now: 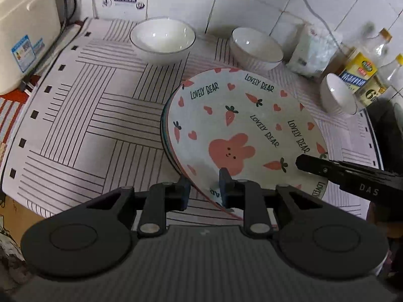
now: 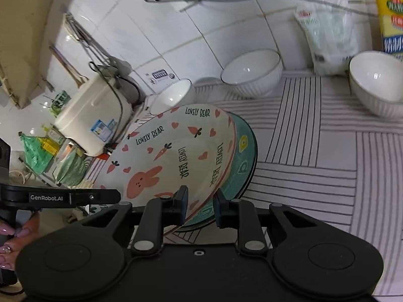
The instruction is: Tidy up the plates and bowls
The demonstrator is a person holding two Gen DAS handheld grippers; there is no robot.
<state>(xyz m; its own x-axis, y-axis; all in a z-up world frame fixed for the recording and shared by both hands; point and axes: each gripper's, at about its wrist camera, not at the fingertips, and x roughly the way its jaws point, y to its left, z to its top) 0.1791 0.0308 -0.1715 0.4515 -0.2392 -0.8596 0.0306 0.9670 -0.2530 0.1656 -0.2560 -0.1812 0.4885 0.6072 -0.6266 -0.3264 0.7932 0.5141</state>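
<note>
In the left wrist view, the left gripper (image 1: pixel 204 187) is seen clamped narrowly on the near rim of a stack of plates, whose top piece is the bunny plate (image 1: pixel 241 130) printed with carrots, hearts and "LOVELY BEAR". The stack is held tilted above the striped mat (image 1: pixel 100 115). The right gripper (image 1: pixel 302 162) is seen entering from the right, touching the opposite rim. Three white bowls are set along the tiled wall: a large bowl (image 1: pixel 162 37), a middle bowl (image 1: pixel 255 46) and a small bowl (image 1: pixel 338 94) beside bottles (image 1: pixel 360 73). A cream appliance (image 1: pixel 25 25) is placed at the far left. In the right wrist view, the right gripper (image 2: pixel 200 205) is seen closed narrowly on the stack's edge, with the bunny plate (image 2: pixel 171 156) above a teal plate (image 2: pixel 243 156). The left gripper (image 2: pixel 118 196) is seen reaching the stack from the left, and a hand (image 2: pixel 15 236) is visible on its handle.
</note>
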